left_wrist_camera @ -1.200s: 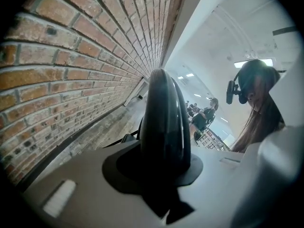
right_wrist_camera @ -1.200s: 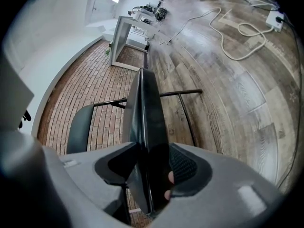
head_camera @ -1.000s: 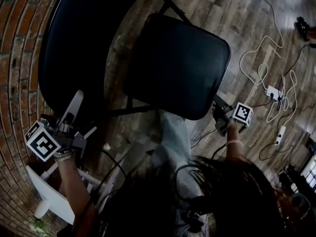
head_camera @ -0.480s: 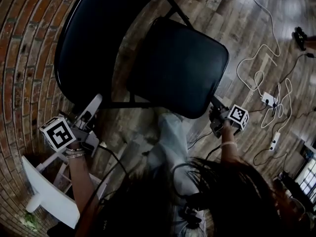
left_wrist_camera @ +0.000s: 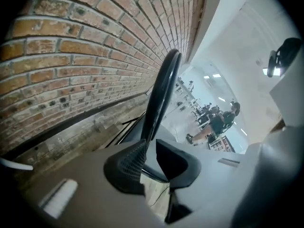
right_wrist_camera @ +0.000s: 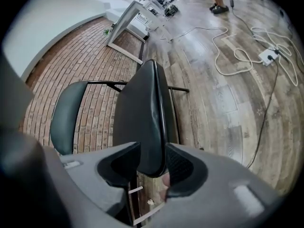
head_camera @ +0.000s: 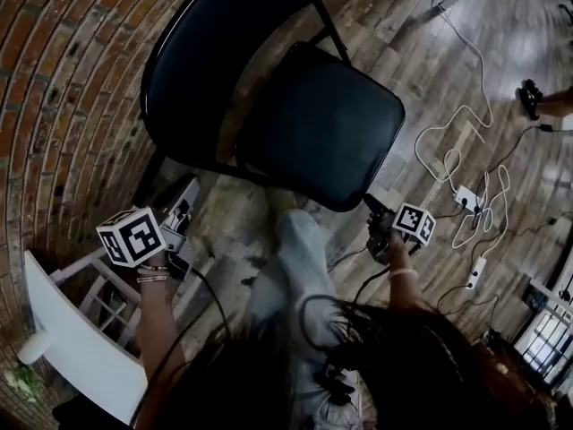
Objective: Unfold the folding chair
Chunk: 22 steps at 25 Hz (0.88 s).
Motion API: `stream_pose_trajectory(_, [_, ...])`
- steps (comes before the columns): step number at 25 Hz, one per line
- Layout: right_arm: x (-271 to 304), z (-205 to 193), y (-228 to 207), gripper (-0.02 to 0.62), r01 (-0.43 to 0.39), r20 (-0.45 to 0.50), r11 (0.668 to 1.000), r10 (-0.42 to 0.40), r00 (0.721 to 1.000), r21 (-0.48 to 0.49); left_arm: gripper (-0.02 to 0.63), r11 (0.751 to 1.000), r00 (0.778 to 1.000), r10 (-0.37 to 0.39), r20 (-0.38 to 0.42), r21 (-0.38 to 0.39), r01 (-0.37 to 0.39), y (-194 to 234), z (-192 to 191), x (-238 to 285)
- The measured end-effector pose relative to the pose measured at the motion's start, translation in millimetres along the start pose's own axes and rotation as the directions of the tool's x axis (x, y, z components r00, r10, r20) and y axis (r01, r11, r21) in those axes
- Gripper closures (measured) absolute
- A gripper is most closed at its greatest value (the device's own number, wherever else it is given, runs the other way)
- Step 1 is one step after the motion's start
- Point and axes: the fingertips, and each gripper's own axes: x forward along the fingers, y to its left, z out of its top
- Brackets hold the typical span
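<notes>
Folding chair: black folding chair (head_camera: 269,106), standing on the wooden floor (head_camera: 421,70) at 12 o'clock from the person, close to the brick wall (head_camera: 54,106).
Backrest: the backrest (head_camera: 215,61) sits at 11 o'clock in the head view, on the wall side.
Seat: the padded seat (head_camera: 322,124) is swung away from the backrest, with a strip of floor showing between them. Its front corner points to 5 o'clock.
Left gripper: the left gripper (head_camera: 188,195) is at 8 o'clock from the seat, at the lower rim of the backrest. Its jaws have just been closing and now stand narrow. In the left gripper view the backrest's thin black edge runs down into the gap and the pads (left_wrist_camera: 130,163) pinch it.
Right gripper: the right gripper (head_camera: 372,209) is at 5 o'clock from the seat, on its front corner. Its jaws have just been closing. In the right gripper view the seat's thick edge fills the gap, with a pad (right_wrist_camera: 178,167) pressed to each face.
Marker cubes: one on each gripper, facing up.
Person: light trouser legs (head_camera: 300,258) at 6 o'clock, between the two grippers.
Floor clutter: white cables (head_camera: 457,128) and a power strip (head_camera: 466,197) at 3 o'clock, well apart from the chair.
Corner: a white furniture piece (head_camera: 76,339) at 8 o'clock, beside the left forearm.
</notes>
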Motion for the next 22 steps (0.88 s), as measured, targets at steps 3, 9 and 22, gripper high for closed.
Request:
stream_pose_trajectory(3, [-12.0, -9.5, 2.6, 0.442, -0.011, -0.004, 1.000, 0.011, 1.000, -0.028, 0.543, 1.000, 1.000, -0.001, -0.025, 0.018, 0.001, -9.4, -36.3, -17.1])
stream_pose_trajectory(9, [-35.1, -34.0, 34.1, 0.455, -0.001, -0.060, 0.994, -0.005, 0.998, -0.105, 0.546, 0.999, 1.000, -0.011, -0.002, -0.043, 0.011, -27.9, -70.4, -61.2])
stream_pose_trajectory(22, [-92.8, -53.9, 99.3, 0.589, -0.012, -0.096, 0.958, -0.016, 0.995, -0.288, 0.575, 0.992, 0.998, -0.010, 0.068, -0.126, 0.019, -82.6, -128.2, -139.7])
